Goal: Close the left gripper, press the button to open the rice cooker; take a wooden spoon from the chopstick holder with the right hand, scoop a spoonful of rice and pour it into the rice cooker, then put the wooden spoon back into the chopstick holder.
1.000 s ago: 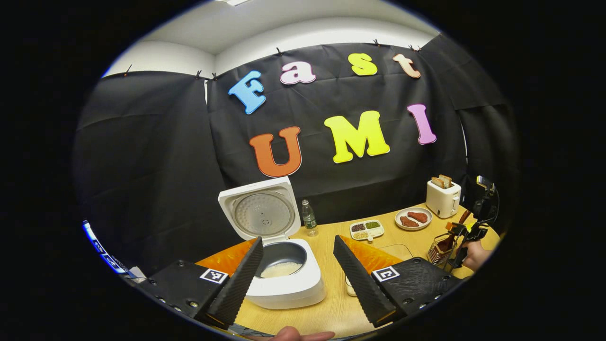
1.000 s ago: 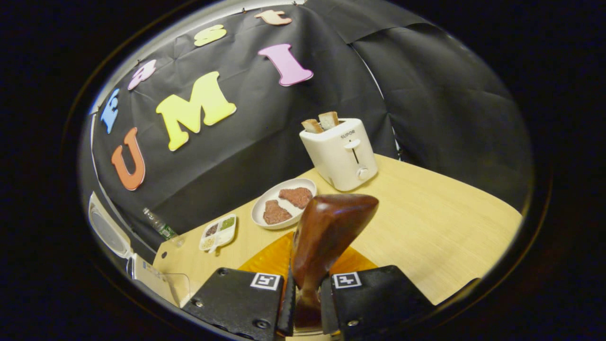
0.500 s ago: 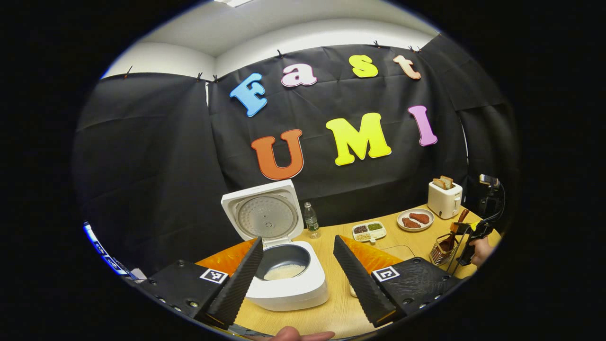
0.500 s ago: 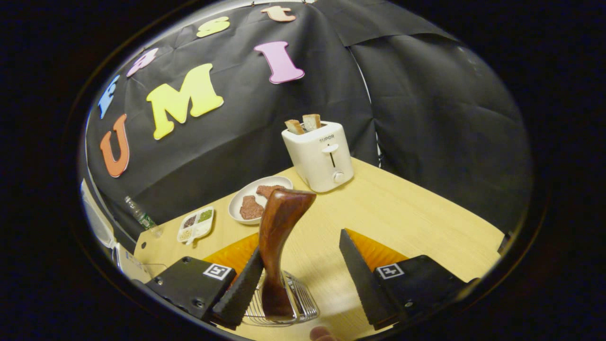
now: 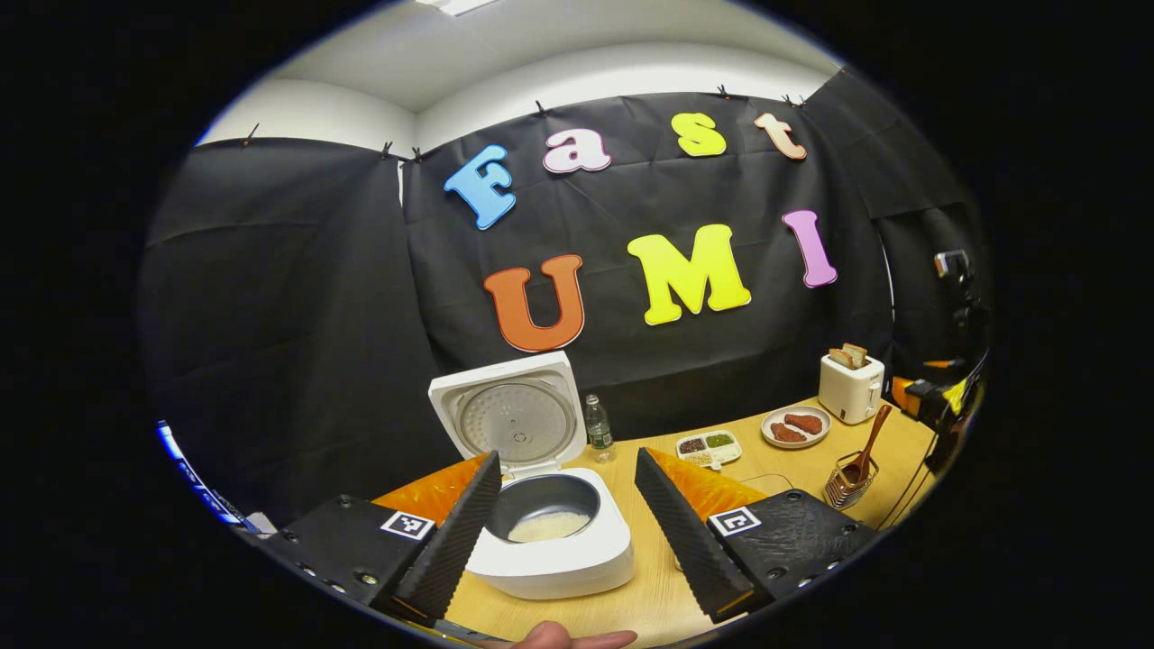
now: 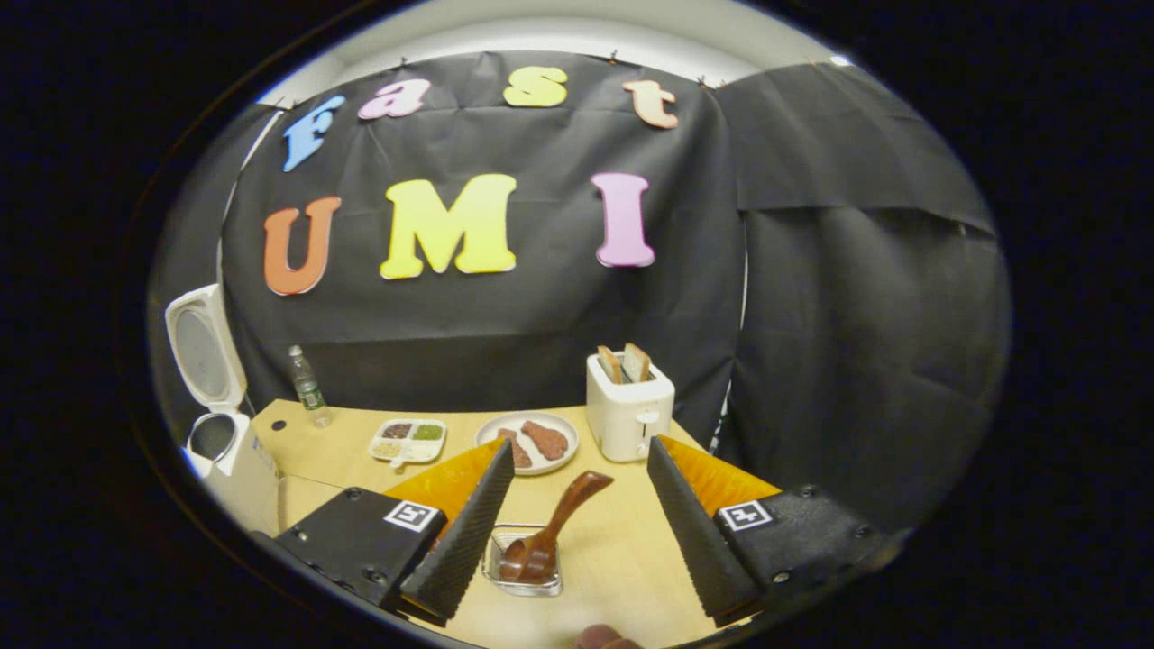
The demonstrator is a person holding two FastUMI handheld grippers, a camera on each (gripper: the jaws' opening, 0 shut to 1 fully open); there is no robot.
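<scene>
The white rice cooker (image 5: 577,554) stands open, its lid (image 5: 514,419) upright and rice (image 5: 552,525) in the pot. My left gripper (image 5: 566,458) hovers open just in front of it, nothing between its fingers. The wooden spoon (image 6: 561,521) leans in the wire chopstick holder (image 6: 523,566), bowl down and handle up to the right. My right gripper (image 6: 581,446) is open, above and behind the holder, clear of the spoon. In the left gripper view the spoon (image 5: 867,443) and holder (image 5: 846,489) sit at the far right, with the right gripper (image 5: 938,401) beyond them.
On the wooden table (image 6: 631,559) stand a white toaster (image 6: 628,406) with bread, a plate (image 6: 566,460) of meat, a divided dish (image 6: 407,440), a water bottle (image 6: 308,388) and a clear box (image 6: 302,505). The rice cooker (image 6: 225,451) is at the left edge.
My right gripper let go of the spoon, leaving it in the holder, then opened and drew back and up. The left gripper pulled back slightly and stayed open.
</scene>
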